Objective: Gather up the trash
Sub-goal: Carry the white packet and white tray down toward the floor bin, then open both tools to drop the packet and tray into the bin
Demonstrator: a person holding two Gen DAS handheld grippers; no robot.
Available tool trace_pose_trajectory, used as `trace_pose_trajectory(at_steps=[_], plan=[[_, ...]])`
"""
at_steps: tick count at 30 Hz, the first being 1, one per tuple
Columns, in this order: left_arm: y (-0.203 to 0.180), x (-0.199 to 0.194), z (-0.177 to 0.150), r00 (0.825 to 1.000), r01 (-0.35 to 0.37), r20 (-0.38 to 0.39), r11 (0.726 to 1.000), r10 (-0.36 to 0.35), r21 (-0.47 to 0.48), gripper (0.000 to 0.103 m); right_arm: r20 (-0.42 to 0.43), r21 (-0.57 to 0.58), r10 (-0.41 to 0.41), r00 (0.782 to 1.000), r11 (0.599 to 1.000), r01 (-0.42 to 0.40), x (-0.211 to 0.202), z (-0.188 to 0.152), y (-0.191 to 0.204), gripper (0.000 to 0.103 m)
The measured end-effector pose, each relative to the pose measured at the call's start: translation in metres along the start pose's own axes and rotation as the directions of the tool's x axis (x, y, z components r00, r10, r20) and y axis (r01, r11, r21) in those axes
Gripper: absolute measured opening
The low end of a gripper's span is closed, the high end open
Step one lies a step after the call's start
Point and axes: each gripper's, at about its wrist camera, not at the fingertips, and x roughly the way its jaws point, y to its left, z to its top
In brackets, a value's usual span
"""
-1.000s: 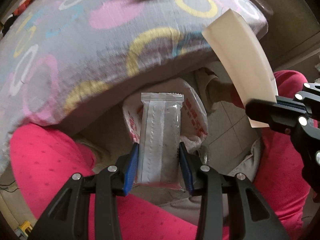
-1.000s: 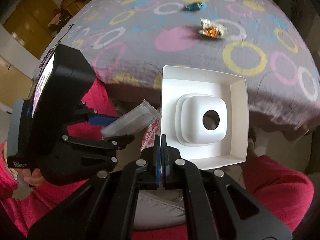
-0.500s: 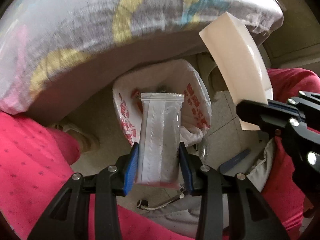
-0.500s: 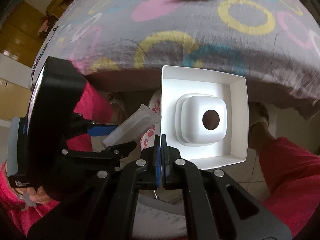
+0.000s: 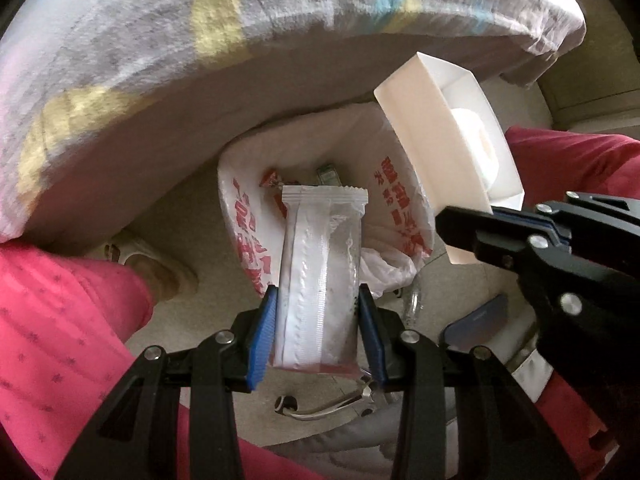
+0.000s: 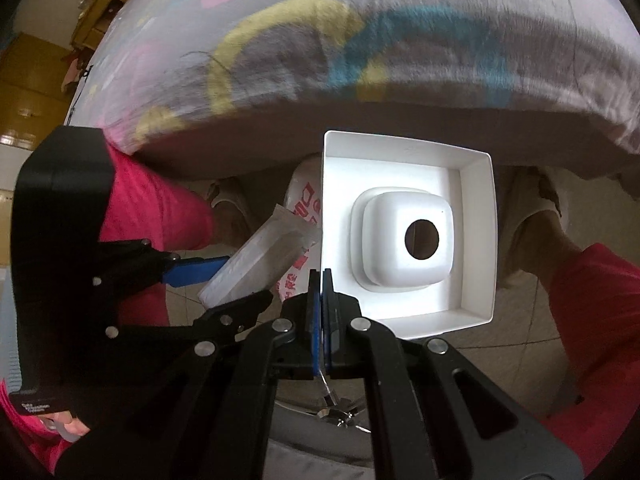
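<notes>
- Left hand-held gripper [image 5: 318, 330] points down, blue pads clamped on both sides of a white snack wrapper [image 5: 320, 272] — wrapper stands upright between the fingers, crimped top edge away from the camera.
- Wrapper sits directly above the open mouth of a white plastic bag [image 5: 394, 216] with red print; bag is on the floor just past the bed edge.
- Bag already holds a few small packets, one red and one greenish; details too small to tell.
- Right hand-held gripper [image 6: 322, 320] is fully closed, pinching the near rim of a white plastic tray [image 6: 408, 232] — tray has a raised square hump with a round hole in the middle.
- Tray is tilted on edge, open face toward the right camera; in the left view it hangs over the right side of the bag mouth.
- Bed [image 6: 360, 52] covered by a grey sheet with yellow, pink and blue rings fills the top of both views.
- Person's pink trouser legs [image 5: 68, 312] flank the bag; a slippered foot [image 5: 160, 268] rests on the tiled floor left of it.
- Metal nail clippers [image 5: 328, 404] lie below the left gripper.
</notes>
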Motion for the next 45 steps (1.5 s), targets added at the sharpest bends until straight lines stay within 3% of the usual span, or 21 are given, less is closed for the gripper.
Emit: trace_pose_trajectory(at_steps=[22, 38, 45], plan=[[-0.005, 0.028, 0.015, 0.995, -0.007, -0.103, 1.0, 0.007, -0.001, 0.039, -0.078, 0.136, 0.048, 0.996, 0.99, -0.037, 0.034, 0.016, -0.025, 0.002], [-0.001, 0.059, 0.023, 0.978, 0.006, -0.206, 0.998, -0.019, -0.065, 0.039, -0.154, 0.201, 0.05, 0.987, 0.979, -0.018, 0.073, 0.019, -0.027, 0.002], [0.002, 0.067, 0.025, 0.972, 0.024, -0.229, 0.995, -0.046, -0.099, 0.039, -0.164, 0.29, 0.124, 0.979, 0.954, -0.072, 0.084, 0.018, -0.037, 0.002]])
